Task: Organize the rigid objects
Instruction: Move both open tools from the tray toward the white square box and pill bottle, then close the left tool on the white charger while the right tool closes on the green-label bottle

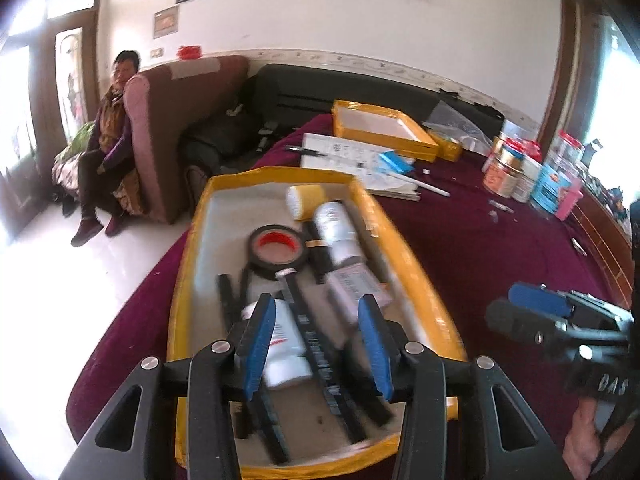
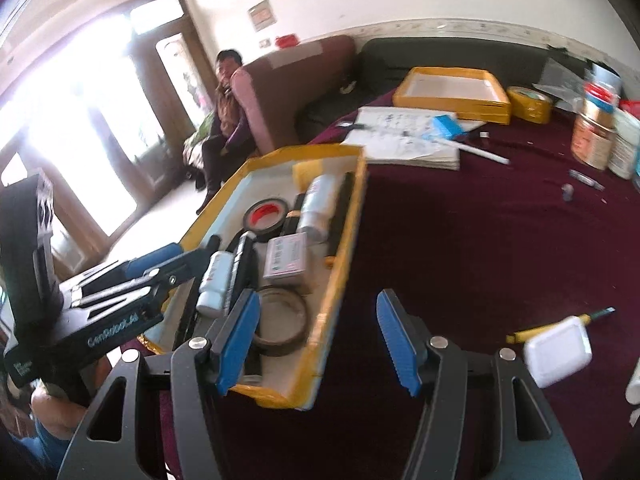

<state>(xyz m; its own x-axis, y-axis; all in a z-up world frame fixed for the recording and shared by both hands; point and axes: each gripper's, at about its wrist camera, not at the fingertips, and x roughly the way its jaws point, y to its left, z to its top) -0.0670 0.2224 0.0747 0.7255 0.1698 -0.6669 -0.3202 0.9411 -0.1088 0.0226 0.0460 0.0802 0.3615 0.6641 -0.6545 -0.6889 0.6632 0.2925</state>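
the left hand-held gripper (image 1: pixel 316 344) hangs apart and empty over the yellow-rimmed tray (image 1: pixel 404 248) on the counter (image 1: pixel 480 248), above a white bottle (image 1: pixel 286 344); the right hand-held gripper (image 2: pixel 318 344) gapes, empty.

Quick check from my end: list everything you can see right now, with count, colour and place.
near tray: 1, yellow rim, on the maroon cloth, holding the sorted items
black tape roll: 1, red core, mid tray
brown tape roll: 1, near end of tray
white bottles: 2, one near end, one far end
small box: 1, pale, mid tray
far tray: 1, yellow, empty, far side
papers: a stack, white, between the trays
white case: 1, loose on cloth, right
yellow pen: 1, beside the case
jars: several, far right
seated person: 1, by the sofa
left tool: open, over the tray
right tool: open, over the tray's edge
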